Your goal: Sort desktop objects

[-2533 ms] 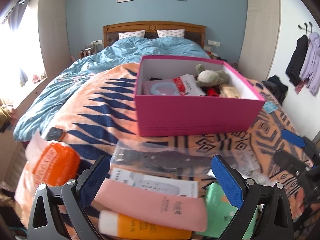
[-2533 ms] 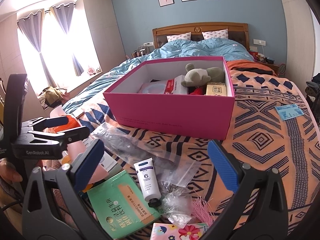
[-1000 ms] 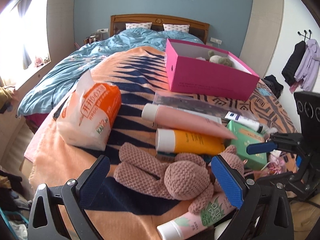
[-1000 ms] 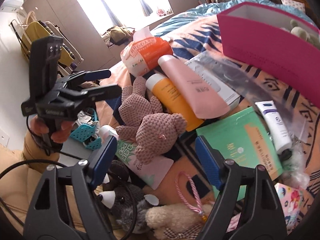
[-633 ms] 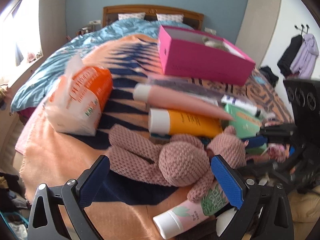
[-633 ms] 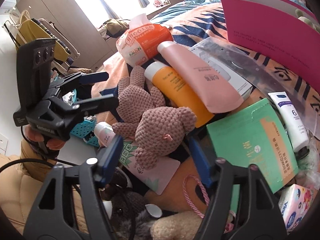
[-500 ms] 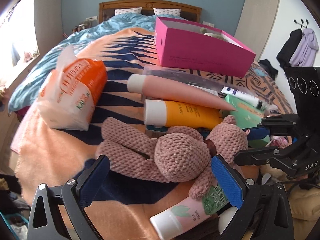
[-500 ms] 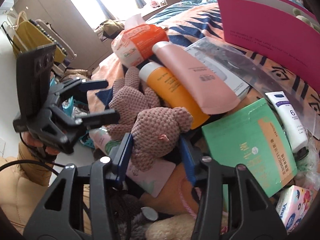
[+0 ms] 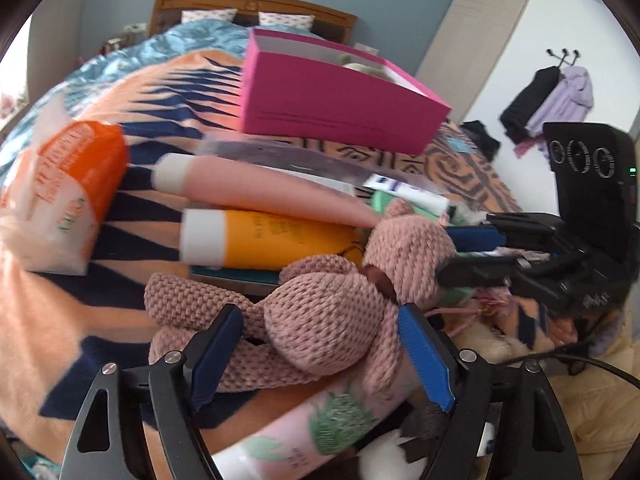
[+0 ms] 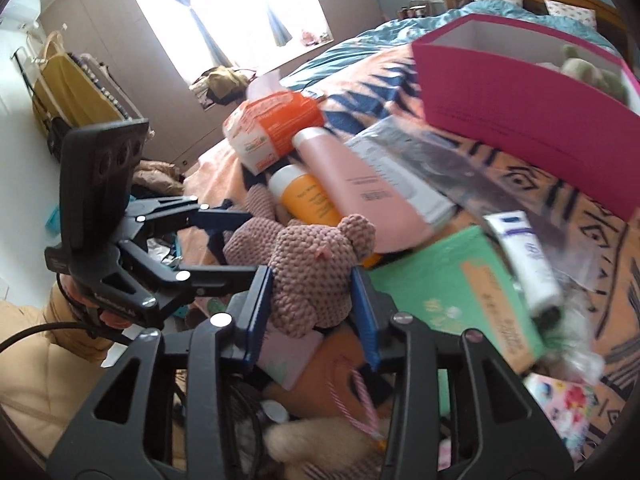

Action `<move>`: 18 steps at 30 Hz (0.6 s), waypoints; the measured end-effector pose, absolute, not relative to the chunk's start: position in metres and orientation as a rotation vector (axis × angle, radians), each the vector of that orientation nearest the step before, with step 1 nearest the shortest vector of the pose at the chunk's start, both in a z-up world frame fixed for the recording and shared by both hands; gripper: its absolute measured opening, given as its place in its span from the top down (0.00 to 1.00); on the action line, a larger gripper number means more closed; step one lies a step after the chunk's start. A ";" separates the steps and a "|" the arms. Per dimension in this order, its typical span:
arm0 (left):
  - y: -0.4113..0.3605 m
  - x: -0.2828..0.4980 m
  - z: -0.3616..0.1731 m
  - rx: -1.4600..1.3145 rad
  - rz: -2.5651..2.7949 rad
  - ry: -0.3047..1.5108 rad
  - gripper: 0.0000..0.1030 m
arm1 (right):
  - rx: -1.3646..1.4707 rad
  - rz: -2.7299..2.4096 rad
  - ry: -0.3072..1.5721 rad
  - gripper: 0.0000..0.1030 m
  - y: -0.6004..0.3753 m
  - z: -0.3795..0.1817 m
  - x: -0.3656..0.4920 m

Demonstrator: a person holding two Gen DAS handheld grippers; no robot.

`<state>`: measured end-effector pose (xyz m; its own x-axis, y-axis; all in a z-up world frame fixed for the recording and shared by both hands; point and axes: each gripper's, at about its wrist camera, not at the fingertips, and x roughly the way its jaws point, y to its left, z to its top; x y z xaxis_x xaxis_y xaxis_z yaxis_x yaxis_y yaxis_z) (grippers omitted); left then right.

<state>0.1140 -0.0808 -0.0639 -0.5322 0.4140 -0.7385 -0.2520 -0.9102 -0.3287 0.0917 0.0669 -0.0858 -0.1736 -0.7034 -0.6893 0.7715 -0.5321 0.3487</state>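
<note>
Both grippers are closing in since the earlier frame: right gripper [image 10: 312, 300] pinching knitted bear [image 10: 316, 276] head at frame centre, left gripper [image 9: 320, 344] narrowing around its body, pads not yet pressing; pink box [image 9: 332, 108] upper centre holding few items, most clutter remaining.

Left tool [image 9: 320, 354]: black frame, blue pads, silver screws.
Right tool [image 10: 312, 308]: black frame, blue pads, silver screws.
Camera block: black, three round lenses.
Cable: black.
Sleeve [image 10: 24, 364]: tan, padded.
</note>
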 end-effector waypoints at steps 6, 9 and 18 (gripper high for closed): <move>-0.071 0.110 -0.070 -1.296 2.399 -0.253 0.21 | 1.062 -1.907 0.051 0.71 0.094 -0.086 0.088; -0.075 0.109 -0.073 -1.333 2.385 -0.293 0.22 | 1.080 -1.912 0.072 0.70 0.092 -0.090 0.088; -0.078 0.114 -0.073 -1.384 2.395 -0.313 0.30 | 1.013 -1.957 0.234 0.44 0.067 -0.085 0.097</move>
<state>0.1135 -0.0785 -0.0726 -0.4582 0.4094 -0.7890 -0.1929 -0.9123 -0.3614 0.0967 0.0670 -0.0846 -0.2672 -0.6282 -0.7307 0.7830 -0.5836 0.2154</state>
